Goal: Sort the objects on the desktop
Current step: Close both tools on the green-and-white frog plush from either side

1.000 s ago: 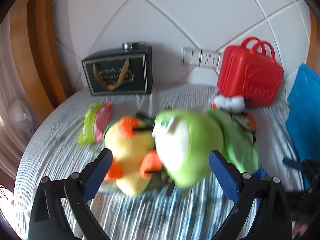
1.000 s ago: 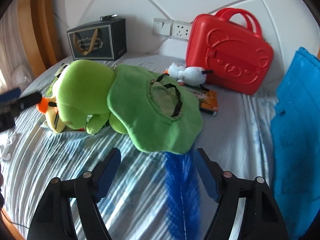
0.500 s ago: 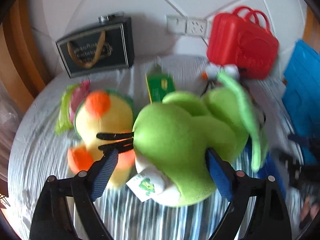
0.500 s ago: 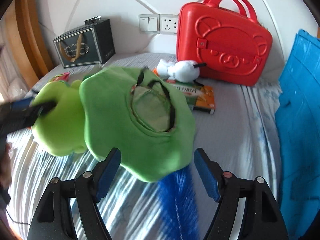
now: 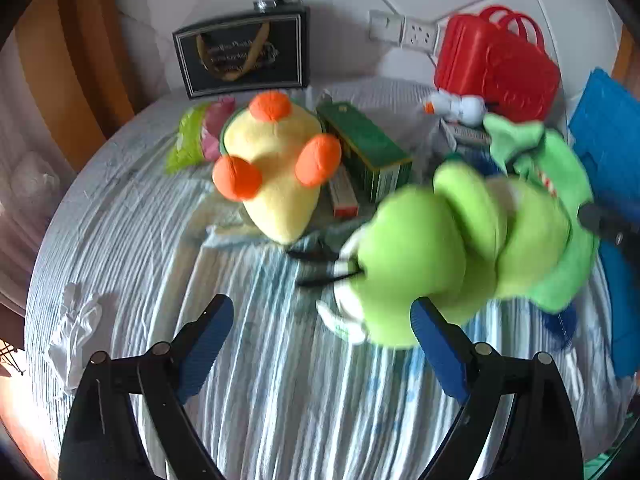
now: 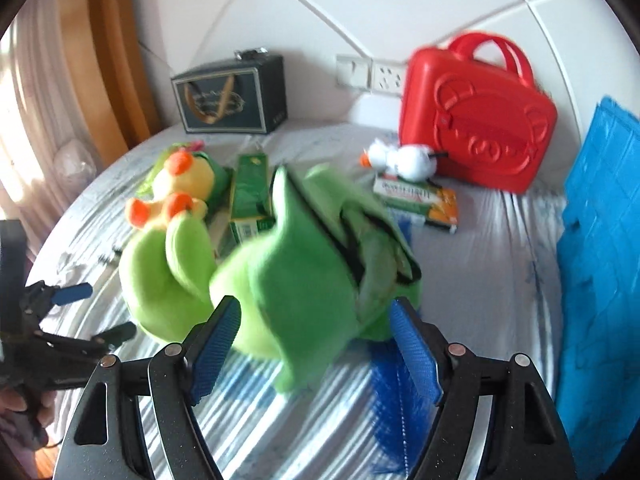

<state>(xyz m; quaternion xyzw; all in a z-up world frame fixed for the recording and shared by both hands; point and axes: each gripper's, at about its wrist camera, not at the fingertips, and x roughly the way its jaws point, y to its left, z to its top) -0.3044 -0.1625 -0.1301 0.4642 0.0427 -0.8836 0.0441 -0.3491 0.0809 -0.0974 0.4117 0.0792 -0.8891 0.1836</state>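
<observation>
Striped bedsheet (image 5: 280,400), cluttered. Item: green plush toy (image 6: 280,280), blurred, lying between both claws. Left gripper (image 5: 320,344) released, empty; right gripper (image 6: 316,344) spread wide, straddling its cape. Step, seemingly: regrasp. Next: clench, lift clear of the yellow plush (image 5: 276,176).

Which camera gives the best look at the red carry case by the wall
The right wrist view: the red carry case shows its whole embossed front and both handles, with only the white plush toy in front of its lower edge. The left wrist view shows it smaller, angled, near the frame's upper right.
</observation>
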